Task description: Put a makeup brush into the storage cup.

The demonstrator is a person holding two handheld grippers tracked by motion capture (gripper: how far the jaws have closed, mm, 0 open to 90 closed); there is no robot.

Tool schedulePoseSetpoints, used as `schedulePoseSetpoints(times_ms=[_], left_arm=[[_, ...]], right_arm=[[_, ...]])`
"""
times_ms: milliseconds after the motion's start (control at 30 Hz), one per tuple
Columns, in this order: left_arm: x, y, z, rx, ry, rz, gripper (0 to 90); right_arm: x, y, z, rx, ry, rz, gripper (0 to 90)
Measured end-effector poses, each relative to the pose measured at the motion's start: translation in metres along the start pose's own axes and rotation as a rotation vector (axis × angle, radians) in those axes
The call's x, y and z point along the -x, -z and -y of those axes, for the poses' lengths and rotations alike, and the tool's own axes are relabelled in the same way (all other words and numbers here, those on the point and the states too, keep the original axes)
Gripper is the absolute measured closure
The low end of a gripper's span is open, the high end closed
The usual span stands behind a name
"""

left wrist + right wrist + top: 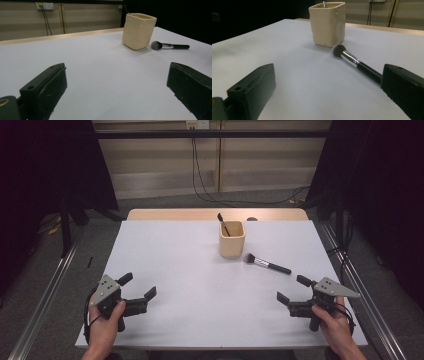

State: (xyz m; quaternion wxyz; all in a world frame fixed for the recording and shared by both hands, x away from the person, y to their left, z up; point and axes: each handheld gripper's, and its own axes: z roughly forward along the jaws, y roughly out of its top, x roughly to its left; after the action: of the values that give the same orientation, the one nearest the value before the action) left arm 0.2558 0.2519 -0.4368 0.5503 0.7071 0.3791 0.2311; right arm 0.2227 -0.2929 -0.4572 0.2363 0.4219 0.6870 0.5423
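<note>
White table (200, 285) with a bare wood strip along the far edge (200, 214); grey floor around, dark curtains at both sides, pale wall panels behind with cables hanging from a socket (196, 124). Cream square cup (232, 239) upright right of centre toward the far edge, a small dark brush (223, 224) leaning inside. Just beside the cup, a black-handled makeup brush (267, 264) flat on the surface. Left gripper (140, 287) and right gripper (291, 289) near the front corners, jaws wide apart, empty.
</note>
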Motion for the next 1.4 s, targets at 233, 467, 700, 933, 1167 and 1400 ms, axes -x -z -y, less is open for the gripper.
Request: schedulePoseSetpoints(times_ms=[233, 467, 700, 933, 1167, 1400], left_arm=[[-0.001, 0.011, 0.005, 0.027, 0.031, -0.05, 1.7], [0.001, 0.014, 0.007, 0.026, 0.024, -0.035, 1.7], [0.0, 0.013, 0.007, 0.023, 0.015, -0.029, 1.7], [-0.006, 0.012, 0.01, 0.028, 0.021, -0.022, 1.7], [-0.003, 0.012, 0.009, 0.024, 0.016, -0.015, 1.7], [0.003, 0.016, 0.006, 0.032, 0.004, -0.013, 1.9]], right_arm=[[-0.001, 0.0, 0.0, -0.001, 0.0, -0.004, 0.0], [0.001, 0.004, 0.0, 0.011, -0.004, 0.0, 0.0], [0.001, 0.003, -0.001, 0.014, 0.0, -0.001, 0.0], [0.002, -0.001, -0.003, 0.012, 0.011, 0.0, 0.0], [0.004, -0.004, -0.008, 0.029, 0.025, 0.016, 0.0], [0.007, -0.007, -0.016, -0.004, 0.038, 0.001, 0.0]])
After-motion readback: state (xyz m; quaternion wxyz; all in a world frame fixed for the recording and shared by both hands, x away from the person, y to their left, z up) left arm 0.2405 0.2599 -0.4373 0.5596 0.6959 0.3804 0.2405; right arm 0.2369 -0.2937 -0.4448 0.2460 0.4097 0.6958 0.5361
